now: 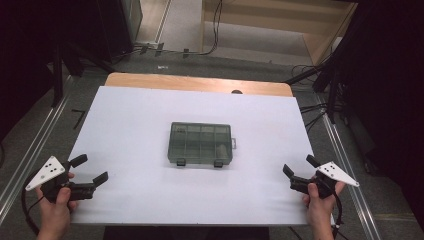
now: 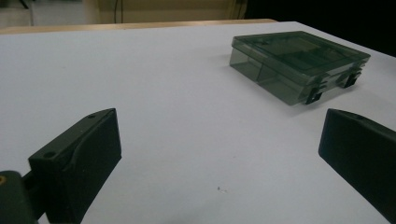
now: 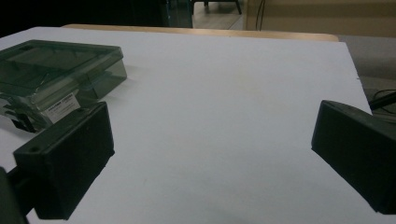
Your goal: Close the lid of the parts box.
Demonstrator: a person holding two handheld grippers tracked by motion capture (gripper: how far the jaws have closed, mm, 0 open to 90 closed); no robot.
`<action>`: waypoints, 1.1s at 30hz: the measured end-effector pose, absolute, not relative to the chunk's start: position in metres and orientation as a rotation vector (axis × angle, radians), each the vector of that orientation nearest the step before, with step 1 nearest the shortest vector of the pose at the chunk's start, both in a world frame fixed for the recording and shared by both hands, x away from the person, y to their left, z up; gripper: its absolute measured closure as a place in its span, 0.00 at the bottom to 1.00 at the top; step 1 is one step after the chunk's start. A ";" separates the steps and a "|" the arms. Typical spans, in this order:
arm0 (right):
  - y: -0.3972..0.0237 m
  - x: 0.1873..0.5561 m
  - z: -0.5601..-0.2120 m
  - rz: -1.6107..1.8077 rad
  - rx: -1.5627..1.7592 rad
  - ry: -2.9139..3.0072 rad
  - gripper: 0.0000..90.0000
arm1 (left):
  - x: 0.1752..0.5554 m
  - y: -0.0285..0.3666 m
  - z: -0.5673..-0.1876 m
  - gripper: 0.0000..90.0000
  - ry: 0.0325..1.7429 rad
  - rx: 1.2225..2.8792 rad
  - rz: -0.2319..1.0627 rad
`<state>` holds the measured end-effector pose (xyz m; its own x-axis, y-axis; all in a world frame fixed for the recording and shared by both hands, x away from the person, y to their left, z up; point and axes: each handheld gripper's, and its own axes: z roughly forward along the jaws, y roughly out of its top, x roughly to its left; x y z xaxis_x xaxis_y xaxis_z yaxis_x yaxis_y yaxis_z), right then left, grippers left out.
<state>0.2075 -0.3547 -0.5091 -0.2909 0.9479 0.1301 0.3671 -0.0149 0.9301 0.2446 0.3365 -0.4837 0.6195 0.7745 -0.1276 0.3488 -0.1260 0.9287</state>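
black tool [image 3: 210, 154] jaws apart, smoky compartment box [image 3: 56, 74], white label [image 3: 62, 107] unreadable

Left gripper [image 1: 92, 169] and right gripper [image 1: 298, 167]: both were black, each with two blocky, flat-faced jaws. A small round hole marked the top of one jaw on each. Each carried a pale grey three-cornered plate dotted with dark spots. A black cable trailed from each. Forearms were bare, no sleeves.
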 end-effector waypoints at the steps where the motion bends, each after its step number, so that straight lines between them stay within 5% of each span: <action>1: -0.356 0.207 -0.509 1.305 1.378 1.692 0.00 | 0.245 0.339 -0.484 0.00 0.927 1.719 0.474; 33: -0.363 0.213 -0.519 1.340 1.416 1.678 0.00 | 0.250 0.349 -0.493 0.00 0.935 1.696 0.481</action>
<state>0.2135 -0.3626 -0.5190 -0.2840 0.9424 0.1764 0.3807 -0.0580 0.9229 0.2497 0.3486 -0.4927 0.6080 0.7818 -0.1379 0.3427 -0.1018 0.9339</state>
